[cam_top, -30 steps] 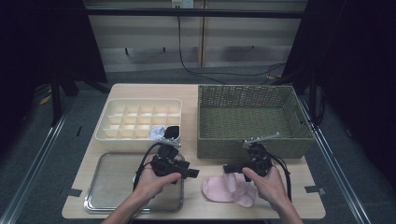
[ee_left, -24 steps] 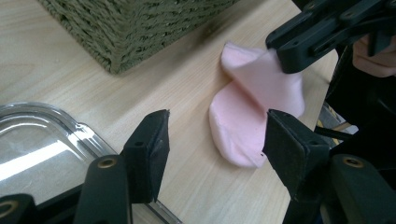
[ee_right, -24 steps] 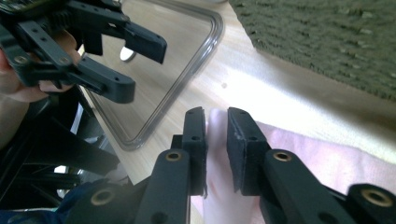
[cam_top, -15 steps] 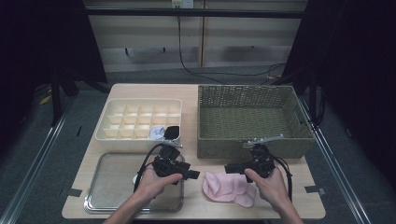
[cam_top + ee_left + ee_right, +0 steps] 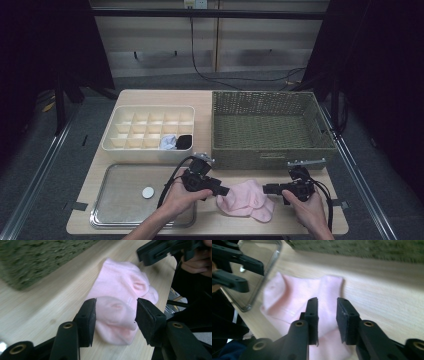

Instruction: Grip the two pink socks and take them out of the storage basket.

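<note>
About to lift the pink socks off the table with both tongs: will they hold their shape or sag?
Probably sag: the pink socks lie flat and creased on the table, so they look soft and floppy. Likely light, being thin knit fabric. They seem to be two loose, overlapping pieces, so a pinch by the left tongs on one layer may leave the other behind.

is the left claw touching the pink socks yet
Cannot tell. In the left gripper view the left claw straddles a fold of the pink socks, its jaws having just been closing, but whether the pads press the fabric is unclear.

Pink sock [image 5: 294, 297] partly hidden behind the jaws
</note>
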Motion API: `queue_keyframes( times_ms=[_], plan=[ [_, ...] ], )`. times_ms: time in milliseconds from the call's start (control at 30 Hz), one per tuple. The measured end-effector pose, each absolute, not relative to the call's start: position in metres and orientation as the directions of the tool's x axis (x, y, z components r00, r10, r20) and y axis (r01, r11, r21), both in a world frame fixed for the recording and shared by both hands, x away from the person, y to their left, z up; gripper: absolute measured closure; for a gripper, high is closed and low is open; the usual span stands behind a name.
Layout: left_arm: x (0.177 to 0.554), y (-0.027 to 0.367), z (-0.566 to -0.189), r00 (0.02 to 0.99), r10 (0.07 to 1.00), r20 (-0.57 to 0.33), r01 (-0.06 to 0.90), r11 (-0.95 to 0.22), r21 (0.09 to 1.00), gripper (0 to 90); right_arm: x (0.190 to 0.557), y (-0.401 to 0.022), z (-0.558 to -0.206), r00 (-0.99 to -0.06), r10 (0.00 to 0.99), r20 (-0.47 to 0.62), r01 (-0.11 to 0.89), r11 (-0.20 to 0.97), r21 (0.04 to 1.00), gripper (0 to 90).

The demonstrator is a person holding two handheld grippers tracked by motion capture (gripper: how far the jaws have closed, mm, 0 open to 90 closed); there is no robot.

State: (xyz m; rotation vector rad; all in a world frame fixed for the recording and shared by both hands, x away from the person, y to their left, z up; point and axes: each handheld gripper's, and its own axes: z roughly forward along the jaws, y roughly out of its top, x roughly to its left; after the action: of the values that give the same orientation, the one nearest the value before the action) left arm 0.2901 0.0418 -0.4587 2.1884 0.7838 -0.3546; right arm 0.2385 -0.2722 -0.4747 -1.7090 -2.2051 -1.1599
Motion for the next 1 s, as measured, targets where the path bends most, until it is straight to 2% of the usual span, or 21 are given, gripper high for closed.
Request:
queue_keyframes(
  times_ms=[167, 300, 400, 467, 533, 633, 867, 900, 933, 1000],
  plan=[
    [0.289, 0.037, -0.464, 0.774, 0.414, -0.479, 0.633, -0.527, 0.567, 46.5, 0.244, -0.269, -0.488, -0.33, 0.806, 0.491, 0.88, 0.074, 0.469, 59.9],
    [0.288, 0.037, -0.47, 0.769, 0.427, -0.476, 0.639, -0.536, 0.552, 45.7, 0.246, -0.269, -0.49, -0.323, 0.8, 0.505, 0.886, 0.068, 0.458, 57.2],
    [0.289, 0.035, -0.473, 0.767, 0.429, -0.478, 0.642, -0.537, 0.548, 44.3, 0.246, -0.266, -0.492, -0.324, 0.79, 0.521, 0.893, 0.074, 0.444, 63.7],
    [0.289, 0.034, -0.474, 0.769, 0.434, -0.469, 0.639, -0.538, 0.55, 46.8, 0.245, -0.264, -0.491, -0.348, 0.783, 0.515, 0.881, 0.086, 0.464, 78.9],
    [0.289, 0.034, -0.475, 0.763, 0.445, -0.469, 0.646, -0.531, 0.548, 48.0, 0.244, -0.264, -0.489, -0.35, 0.786, 0.509, 0.878, 0.085, 0.472, 81.2],
    [0.292, 0.035, -0.476, 0.767, 0.438, -0.469, 0.642, -0.534, 0.55, 57.0, 0.241, -0.267, -0.48, -0.363, 0.781, 0.508, 0.859, 0.069, 0.507, 83.3],
    [0.29, 0.038, -0.473, 0.779, 0.415, -0.469, 0.626, -0.534, 0.567, 67.5, 0.231, -0.269, -0.457, -0.394, 0.748, 0.534, 0.827, 0.036, 0.561, 84.6],
    [0.289, 0.038, -0.472, 0.785, 0.42, -0.455, 0.62, -0.539, 0.57, 70.9, 0.228, -0.269, -0.453, -0.399, 0.74, 0.541, 0.824, 0.031, 0.566, 84.6],
    [0.289, 0.038, -0.471, 0.791, 0.395, -0.467, 0.611, -0.543, 0.576, 78.5, 0.225, -0.268, -0.448, -0.412, 0.733, 0.541, 0.812, 0.026, 0.583, 84.7],
    [0.289, 0.038, -0.469, 0.796, 0.399, -0.456, 0.605, -0.541, 0.584, 83.6, 0.224, -0.266, -0.448, -0.411, 0.736, 0.539, 0.814, 0.029, 0.581, 84.7]
  ],
)
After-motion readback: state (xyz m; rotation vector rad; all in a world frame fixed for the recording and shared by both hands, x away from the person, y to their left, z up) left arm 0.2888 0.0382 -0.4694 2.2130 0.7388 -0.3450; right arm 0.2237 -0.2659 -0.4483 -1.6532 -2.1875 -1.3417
